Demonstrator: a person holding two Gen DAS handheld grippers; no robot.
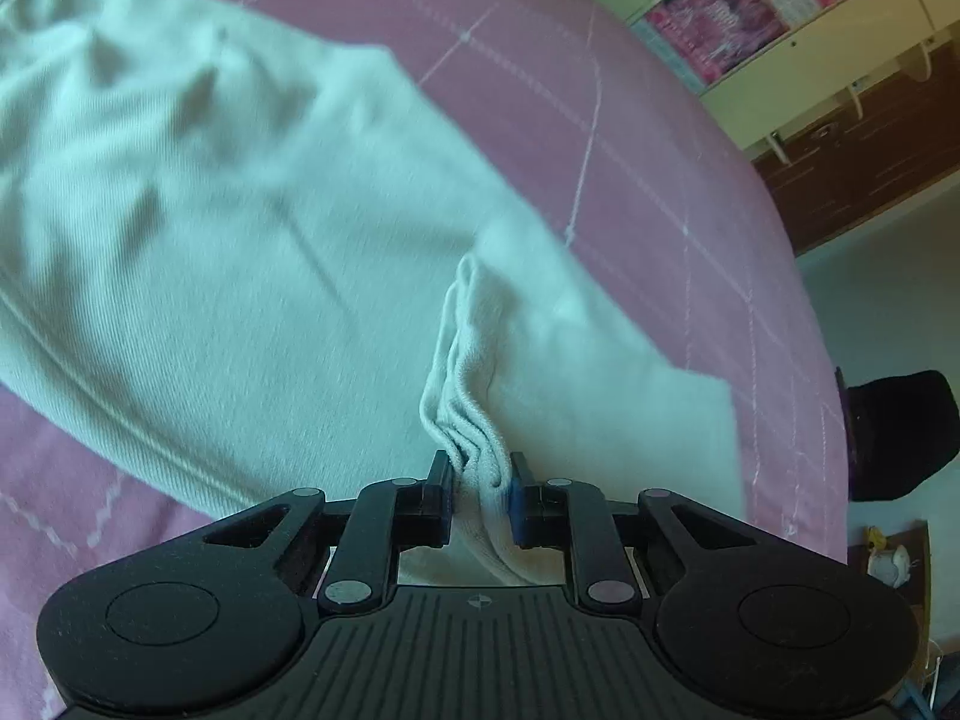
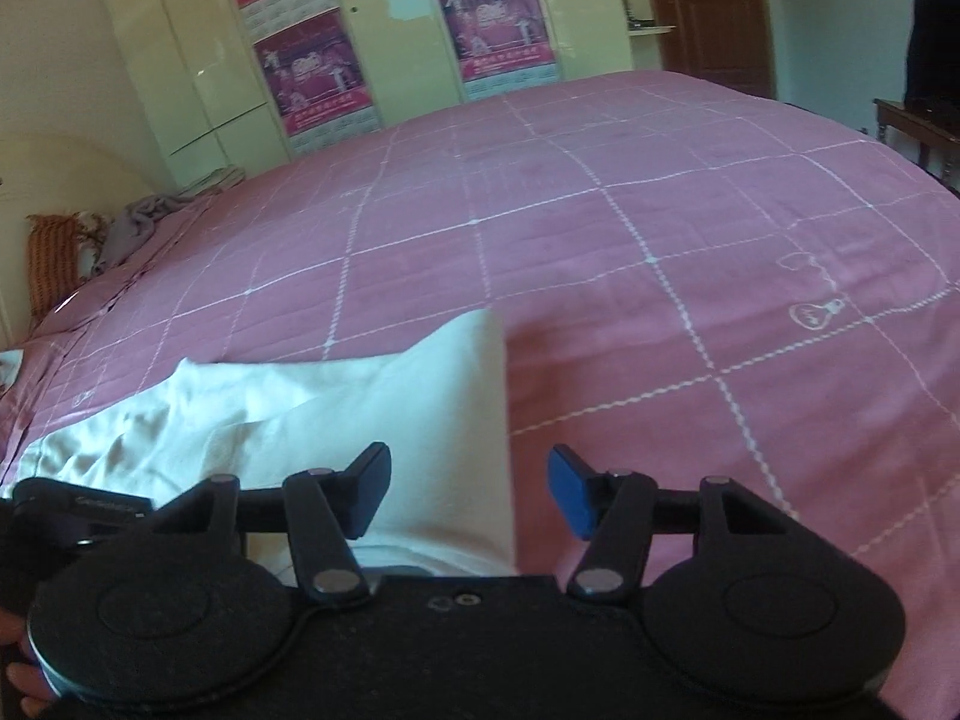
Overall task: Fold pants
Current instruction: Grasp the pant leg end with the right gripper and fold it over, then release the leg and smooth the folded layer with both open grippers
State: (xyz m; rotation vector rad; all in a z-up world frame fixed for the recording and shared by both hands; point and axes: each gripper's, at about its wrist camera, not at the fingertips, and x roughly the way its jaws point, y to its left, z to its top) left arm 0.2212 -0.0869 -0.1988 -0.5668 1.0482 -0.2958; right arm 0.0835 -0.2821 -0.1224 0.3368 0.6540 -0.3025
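Observation:
Pale white pants (image 1: 240, 228) lie spread on a pink checked bedspread (image 1: 540, 60). My left gripper (image 1: 480, 483) is shut on a bunched fold of the pants' edge, which sticks up between the fingers. In the right wrist view the pants (image 2: 360, 408) lie at the lower left, with a straight edge running under my right gripper (image 2: 468, 489). That gripper is open and empty, and hovers over the pants' edge and the bedspread (image 2: 660, 300).
A cream wardrobe with purple posters (image 2: 312, 60) stands behind the bed. A brown door (image 2: 708, 12) and a dark chair (image 2: 936, 48) are at the far right. An orange cushion (image 2: 54, 258) and grey cloth (image 2: 144, 216) lie at the bed's far left.

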